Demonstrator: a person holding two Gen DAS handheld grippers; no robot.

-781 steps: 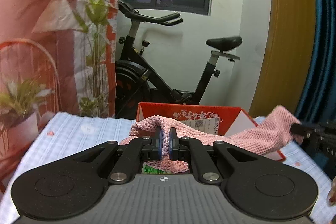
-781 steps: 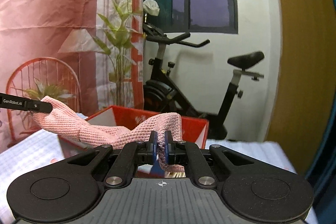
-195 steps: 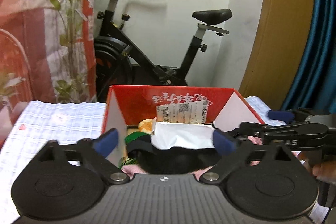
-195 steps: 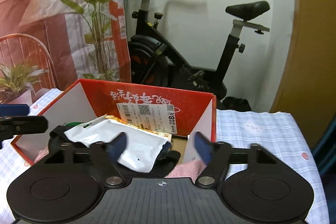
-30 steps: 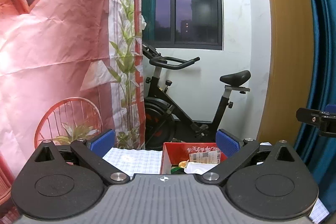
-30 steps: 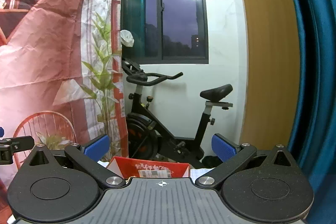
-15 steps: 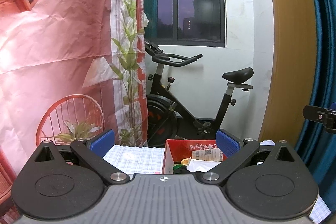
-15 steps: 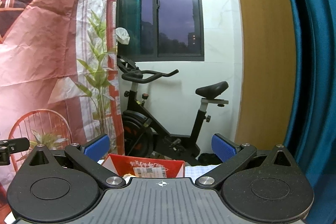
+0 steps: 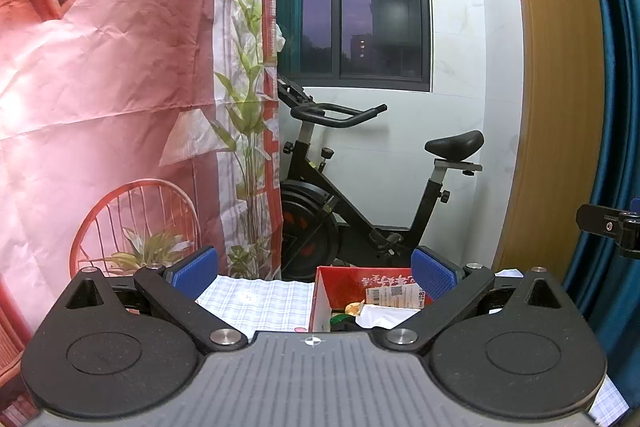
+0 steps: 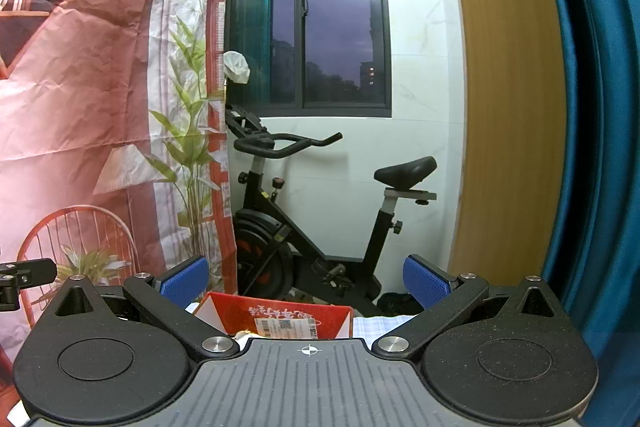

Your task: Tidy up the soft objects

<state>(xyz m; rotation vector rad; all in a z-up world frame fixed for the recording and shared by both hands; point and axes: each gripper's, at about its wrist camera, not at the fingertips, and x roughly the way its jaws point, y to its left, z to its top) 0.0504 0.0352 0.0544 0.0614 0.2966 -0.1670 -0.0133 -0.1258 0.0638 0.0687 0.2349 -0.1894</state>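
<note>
A red cardboard box (image 9: 352,277) stands on the checked tablecloth (image 9: 256,301) low in the left wrist view; it also shows in the right wrist view (image 10: 280,315). Inside it lie a white packet (image 9: 380,315), something green and dark items, mostly hidden by the gripper body. My left gripper (image 9: 314,273) is open and empty, held well back from and above the box. My right gripper (image 10: 306,281) is open and empty too, raised behind the box. Each gripper's tip shows at the edge of the other's view.
A black exercise bike (image 9: 360,203) stands behind the table by the white wall and window. A pink printed backdrop (image 9: 120,107) hangs at the left. A wooden panel (image 10: 504,107) and blue curtain (image 10: 600,147) are at the right.
Both grippers stay open and empty. Over the last second the views have shifted slightly, with the box sitting a bit lower and closer in frame.
</note>
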